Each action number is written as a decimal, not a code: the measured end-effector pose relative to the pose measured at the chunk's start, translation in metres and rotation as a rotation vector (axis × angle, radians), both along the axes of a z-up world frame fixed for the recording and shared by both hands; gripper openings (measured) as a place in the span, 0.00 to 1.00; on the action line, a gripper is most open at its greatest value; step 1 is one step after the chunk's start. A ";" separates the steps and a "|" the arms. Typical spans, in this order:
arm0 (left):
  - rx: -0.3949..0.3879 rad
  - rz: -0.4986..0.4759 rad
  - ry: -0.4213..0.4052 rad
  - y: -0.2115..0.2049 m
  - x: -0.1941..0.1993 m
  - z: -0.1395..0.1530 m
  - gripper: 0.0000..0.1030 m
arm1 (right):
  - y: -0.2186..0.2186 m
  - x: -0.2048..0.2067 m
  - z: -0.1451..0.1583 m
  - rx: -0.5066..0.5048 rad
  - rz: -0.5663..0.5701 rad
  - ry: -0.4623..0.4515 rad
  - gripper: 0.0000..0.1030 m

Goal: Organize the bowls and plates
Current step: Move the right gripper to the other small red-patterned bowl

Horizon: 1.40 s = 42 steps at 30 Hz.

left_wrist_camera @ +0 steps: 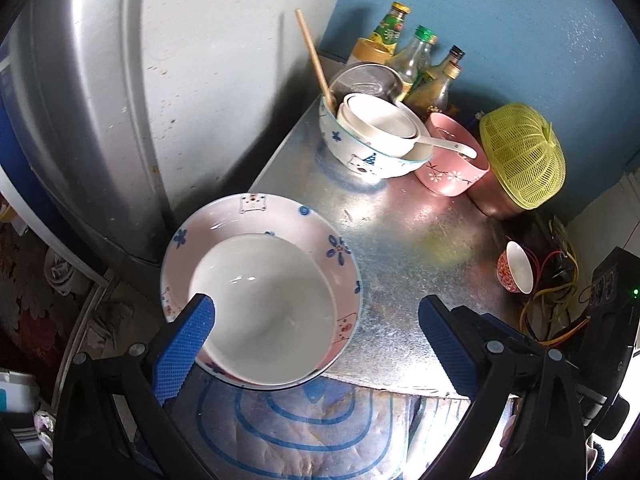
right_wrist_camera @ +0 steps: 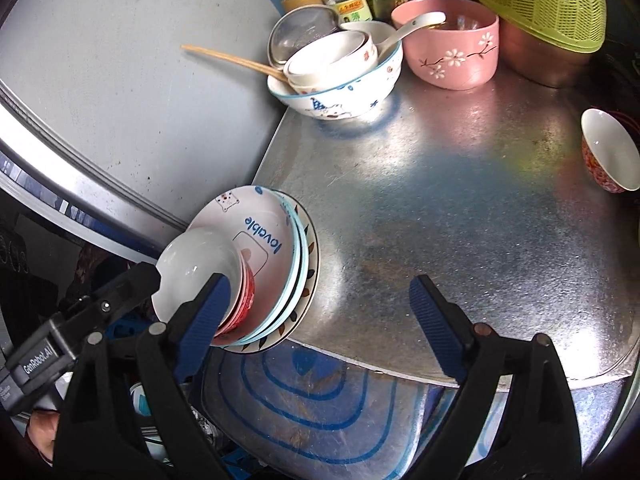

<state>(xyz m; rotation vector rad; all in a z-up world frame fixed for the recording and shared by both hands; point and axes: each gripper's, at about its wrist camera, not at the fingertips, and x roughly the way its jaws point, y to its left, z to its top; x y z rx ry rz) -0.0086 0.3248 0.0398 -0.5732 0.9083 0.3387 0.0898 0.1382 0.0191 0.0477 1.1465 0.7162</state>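
The left tool [left_wrist_camera: 316, 320] is gaping wide, its blue pads well apart; one pad [left_wrist_camera: 186, 344] is overlapping the rim of a white bowl [left_wrist_camera: 264, 312] at about 8 o'clock in the left wrist view, though I cannot tell whether it is touching. That bowl is sitting mouth-up in a stack of plates [left_wrist_camera: 316, 224] at the near left edge of the tabletop [left_wrist_camera: 420, 248], beside a grey cabinet [left_wrist_camera: 120, 100].

The right tool [right_wrist_camera: 316, 312] is also spread wide and gripping nothing. In its view the same stack [right_wrist_camera: 298, 248] is lying at about 8 o'clock, the top plate printed "lovable", the bowl [right_wrist_camera: 192, 264] with its red underside on top. The left tool [right_wrist_camera: 120, 292] is showing as a black arm reaching to the bowl's rim.

At 12 o'clock across the tabletop, a blue-patterned bowl [left_wrist_camera: 360, 156] is holding tilted smaller white bowls [left_wrist_camera: 376, 120], with a wooden stick [left_wrist_camera: 314, 56] leaning out toward 11 o'clock and a white spoon [left_wrist_camera: 444, 145] pointing toward 3 o'clock. A pink bowl [left_wrist_camera: 452, 176] is standing just beside it, then a yellow basket [left_wrist_camera: 520, 160]. Bottles [left_wrist_camera: 416, 60] are crowding the corner behind. A small red cup [left_wrist_camera: 516, 268] is lying tipped on its side at 3 o'clock.
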 end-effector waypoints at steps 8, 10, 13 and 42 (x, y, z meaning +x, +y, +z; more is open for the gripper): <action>0.018 -0.084 0.004 -0.030 0.027 0.003 0.99 | -0.042 0.015 0.007 0.015 -0.092 -0.012 0.89; 0.021 -0.108 0.008 -0.038 0.034 0.002 0.99 | -0.055 0.018 0.007 0.017 -0.121 -0.012 0.89; 0.031 -0.144 0.013 -0.050 0.045 0.002 0.99 | -0.074 0.023 0.007 0.021 -0.171 -0.008 0.89; 0.016 -0.385 0.079 -0.136 0.120 -0.022 0.99 | -0.182 0.038 -0.010 0.026 -0.440 0.040 0.89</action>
